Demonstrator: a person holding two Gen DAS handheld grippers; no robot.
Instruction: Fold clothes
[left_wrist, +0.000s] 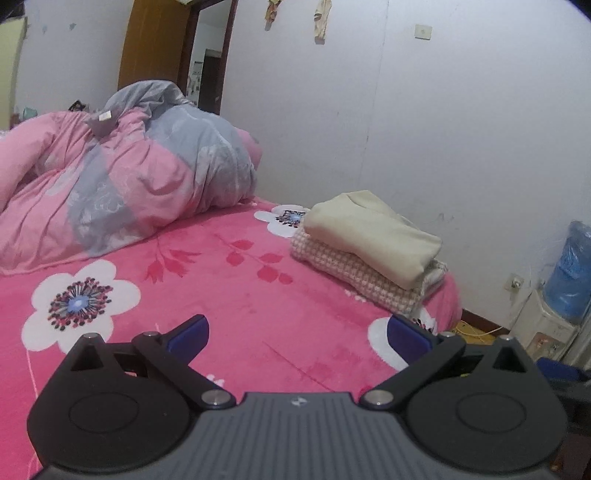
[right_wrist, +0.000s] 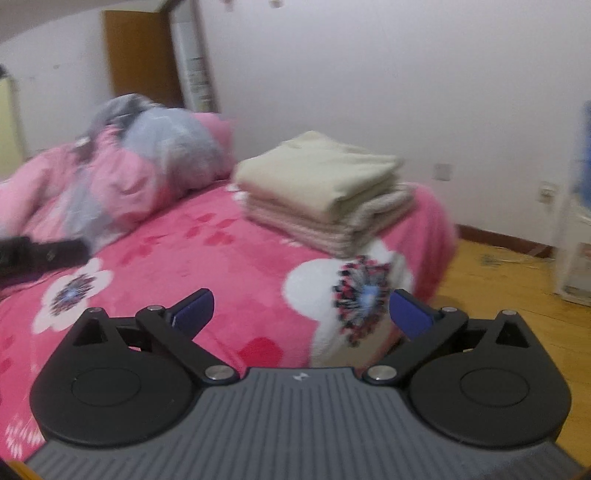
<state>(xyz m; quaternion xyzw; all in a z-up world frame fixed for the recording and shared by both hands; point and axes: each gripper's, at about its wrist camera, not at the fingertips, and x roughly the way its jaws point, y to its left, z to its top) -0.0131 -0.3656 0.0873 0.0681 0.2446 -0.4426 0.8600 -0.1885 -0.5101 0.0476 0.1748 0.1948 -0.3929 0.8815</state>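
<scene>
Both the left hand-held gripper (left_wrist: 297, 334) and right hand-held gripper (right_wrist: 301, 310) gape empty; folded clothes (left_wrist: 373, 243) stacked at the bed (left_wrist: 236, 295) corner, so fetch the next garment without nudging that stack.

The right wrist view is smeared throughout: the quilt (right_wrist: 122, 162) at upper left is only pink and grey patches, and the flower print (right_wrist: 360, 299) on the bed cover at centre streaks. A dark object (right_wrist: 40, 254) at the left edge is cut off and too blurred to identify. A blue shape (right_wrist: 585, 147) at the right edge is cropped. In the left wrist view, the water bottle (left_wrist: 570, 273) at right is partly cut by the frame, the quilt runs off the left edge, and small items hanging (left_wrist: 319, 20) at the top are clipped.
</scene>
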